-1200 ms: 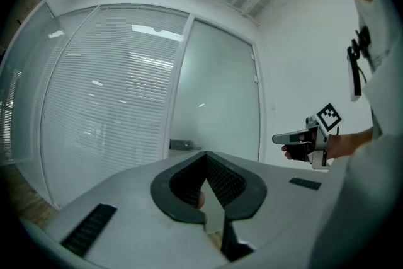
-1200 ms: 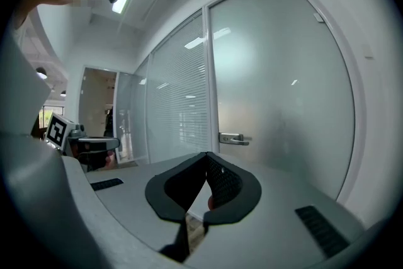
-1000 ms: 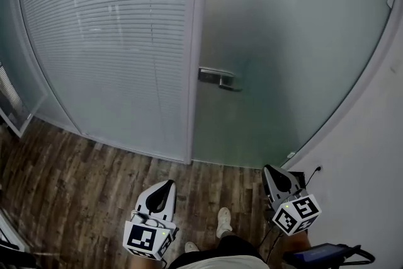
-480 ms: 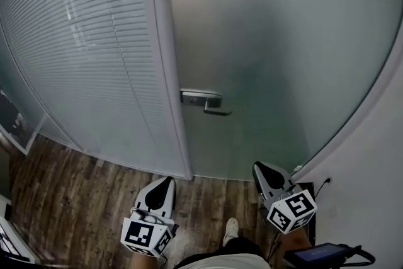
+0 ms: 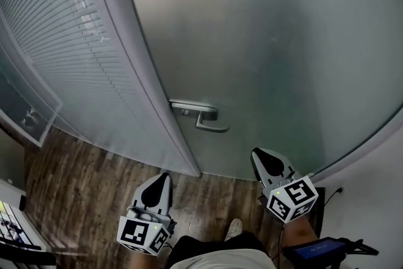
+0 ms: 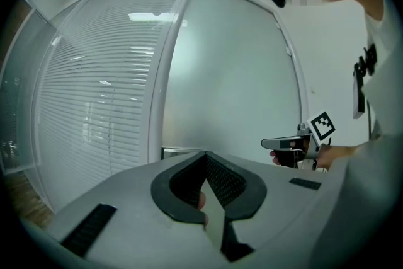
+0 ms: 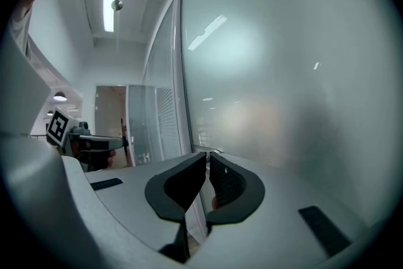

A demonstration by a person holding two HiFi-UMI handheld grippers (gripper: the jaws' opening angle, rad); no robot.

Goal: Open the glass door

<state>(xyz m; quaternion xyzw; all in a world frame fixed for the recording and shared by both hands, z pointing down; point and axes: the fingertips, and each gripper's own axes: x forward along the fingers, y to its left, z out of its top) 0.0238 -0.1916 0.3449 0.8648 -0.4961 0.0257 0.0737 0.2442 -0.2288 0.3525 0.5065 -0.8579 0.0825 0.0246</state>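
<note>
The frosted glass door (image 5: pixel 271 53) looms closer, its silver lever handle (image 5: pixel 200 116) now just ahead of the white left gripper (image 5: pixel 165 176) and right gripper (image 5: pixel 256 152), both with jaws pressed together, empty; door closed, handle untouched

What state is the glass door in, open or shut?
Shut: the glass door sits flush against its frame, no gap shows, and the handle is untouched.
</note>
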